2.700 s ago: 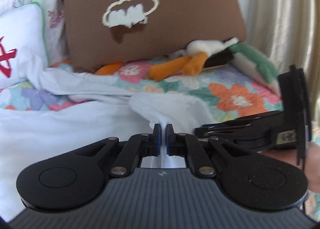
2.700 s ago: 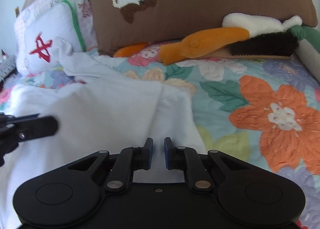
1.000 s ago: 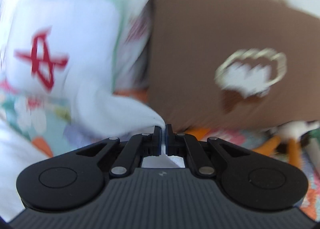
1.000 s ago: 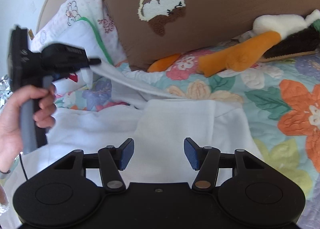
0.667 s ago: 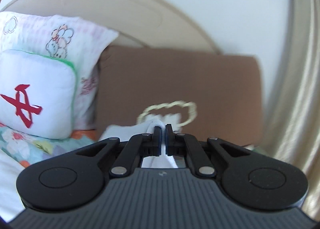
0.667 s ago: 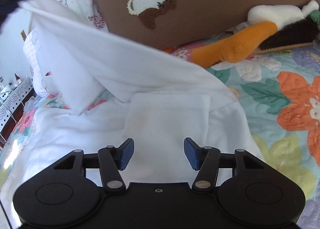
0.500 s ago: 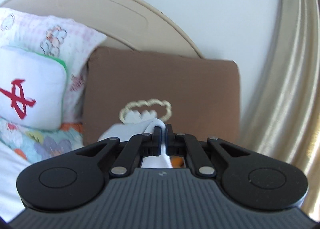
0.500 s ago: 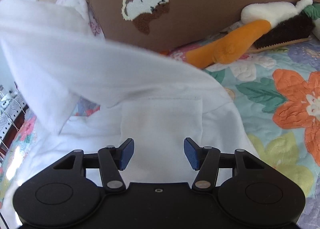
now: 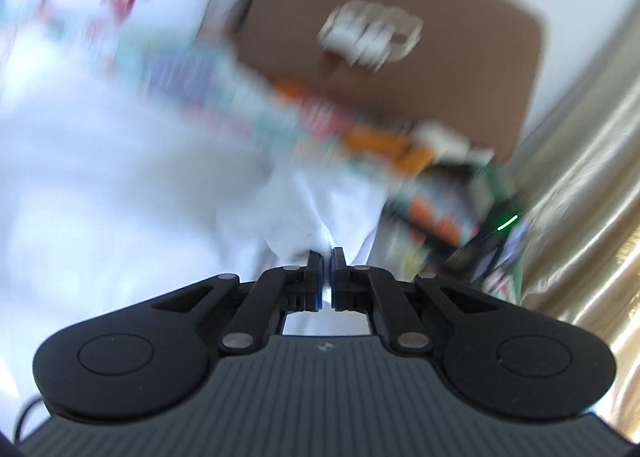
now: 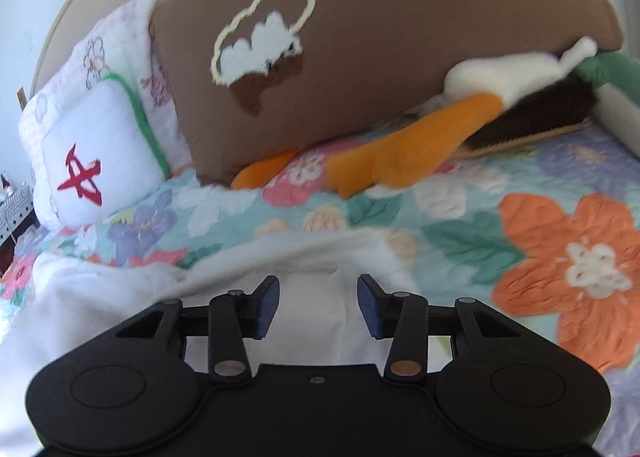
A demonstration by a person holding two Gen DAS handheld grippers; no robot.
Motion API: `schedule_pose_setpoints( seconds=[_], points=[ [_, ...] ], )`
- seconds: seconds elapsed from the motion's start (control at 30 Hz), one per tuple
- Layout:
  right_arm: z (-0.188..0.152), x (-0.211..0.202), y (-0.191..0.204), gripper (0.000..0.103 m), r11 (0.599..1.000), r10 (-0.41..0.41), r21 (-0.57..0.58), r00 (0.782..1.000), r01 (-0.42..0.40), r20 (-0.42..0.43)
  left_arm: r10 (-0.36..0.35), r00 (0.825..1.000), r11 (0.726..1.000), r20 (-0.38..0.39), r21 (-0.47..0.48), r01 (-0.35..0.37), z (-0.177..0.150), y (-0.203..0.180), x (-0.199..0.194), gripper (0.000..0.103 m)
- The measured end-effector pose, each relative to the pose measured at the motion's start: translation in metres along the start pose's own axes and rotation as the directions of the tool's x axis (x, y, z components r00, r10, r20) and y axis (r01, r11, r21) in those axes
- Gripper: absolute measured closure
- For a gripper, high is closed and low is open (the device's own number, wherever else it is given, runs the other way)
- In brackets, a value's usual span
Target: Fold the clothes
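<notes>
— What's covering the bed?
— A floral quilt (image 10: 460, 225) is lying over it, and a white garment (image 10: 120, 297) is spreading across its near side.
— And further back?
— A brown cushion (image 10: 380, 37), a white pillow (image 10: 96, 161) and a plush duck (image 10: 460, 117) are resting there.

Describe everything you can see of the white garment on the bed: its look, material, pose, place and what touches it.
The white garment is plain, soft, thick-looking cloth, rumpled and partly folded over itself. It lies on the floral quilt, at the near side of the bed. A squarish folded panel sits between the right tool's open fingers, which have just been closing and do not press it. The left tool is shut on a pinched fold of it, in a badly blurred view.
</notes>
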State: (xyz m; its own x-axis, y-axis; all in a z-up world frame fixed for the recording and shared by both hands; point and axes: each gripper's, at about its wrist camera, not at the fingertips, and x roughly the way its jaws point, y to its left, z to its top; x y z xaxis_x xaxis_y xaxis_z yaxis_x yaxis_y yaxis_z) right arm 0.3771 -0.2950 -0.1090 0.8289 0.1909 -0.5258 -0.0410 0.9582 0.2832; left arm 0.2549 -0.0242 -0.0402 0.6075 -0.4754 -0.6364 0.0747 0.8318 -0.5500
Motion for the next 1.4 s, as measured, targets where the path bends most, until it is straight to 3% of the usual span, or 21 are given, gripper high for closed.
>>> schedule_pose_setpoints(
  seconds=[0.1,0.17,0.27,0.43,0.53,0.7,0.8,0.97,1.03,1.1,1.2,1.33,1.4],
  points=[
    [0.009,-0.008,0.0,0.054,1.0,-0.016,-0.001,1.0,0.016,-0.005,0.022,0.989,0.999,-0.145,-0.023,-0.026,-0.015,0.006,0.019,0.097],
    [0.01,-0.016,0.003,0.054,1.0,-0.022,0.005,0.999,0.023,-0.045,0.037,0.981,0.999,-0.189,0.012,-0.035,-0.025,0.005,0.023,0.092],
    [0.008,-0.033,0.006,0.049,1.0,-0.007,0.019,0.994,0.009,-0.11,0.058,0.984,0.996,-0.166,0.069,-0.048,-0.033,0.001,0.011,0.069],
    [0.002,-0.059,0.013,0.045,0.996,0.081,0.052,0.971,-0.071,-0.224,0.137,0.991,0.975,-0.009,0.179,-0.133,-0.025,0.0,-0.01,0.054],
    [-0.004,-0.061,0.022,0.042,0.987,0.155,0.088,0.949,-0.135,-0.274,0.139,0.989,0.968,0.058,0.2,-0.148,-0.015,0.008,0.004,0.042],
    [-0.015,-0.059,0.027,0.041,0.966,0.234,0.185,0.918,-0.182,-0.321,0.158,0.987,0.969,0.021,0.188,-0.159,-0.005,0.014,0.04,0.038],
    [-0.024,-0.061,0.023,0.041,0.964,0.228,0.212,0.915,-0.163,-0.333,0.132,0.991,0.969,-0.004,0.209,-0.129,-0.008,0.012,0.062,0.03],
    [-0.04,-0.067,0.012,0.04,0.962,0.193,0.253,0.91,-0.102,-0.368,0.145,0.989,0.973,-0.018,0.182,-0.139,-0.008,0.016,0.094,0.03],
    [-0.044,-0.071,0.01,0.04,0.964,0.179,0.251,0.91,-0.086,-0.374,0.134,0.991,0.976,0.026,0.172,-0.136,-0.008,0.014,0.091,0.039],
    [-0.047,-0.079,0.012,0.04,0.971,0.154,0.228,0.913,-0.07,-0.377,0.133,0.989,0.97,0.068,0.198,-0.144,-0.007,0.006,0.082,0.095],
    [-0.05,-0.09,0.016,0.04,0.977,0.135,0.205,0.921,-0.062,-0.365,0.158,0.979,0.961,0.128,0.209,-0.182,-0.008,-0.007,0.06,0.096],
    [-0.041,-0.108,0.028,0.04,0.979,0.157,0.172,0.936,-0.107,-0.314,0.179,0.963,0.975,0.199,0.094,-0.201,-0.008,-0.011,0.019,0.096],
    [-0.04,-0.114,0.033,0.038,0.98,0.163,0.163,0.938,-0.117,-0.307,0.205,0.959,0.978,0.197,-0.003,-0.208,-0.01,-0.006,0.004,0.096]
  ],
)
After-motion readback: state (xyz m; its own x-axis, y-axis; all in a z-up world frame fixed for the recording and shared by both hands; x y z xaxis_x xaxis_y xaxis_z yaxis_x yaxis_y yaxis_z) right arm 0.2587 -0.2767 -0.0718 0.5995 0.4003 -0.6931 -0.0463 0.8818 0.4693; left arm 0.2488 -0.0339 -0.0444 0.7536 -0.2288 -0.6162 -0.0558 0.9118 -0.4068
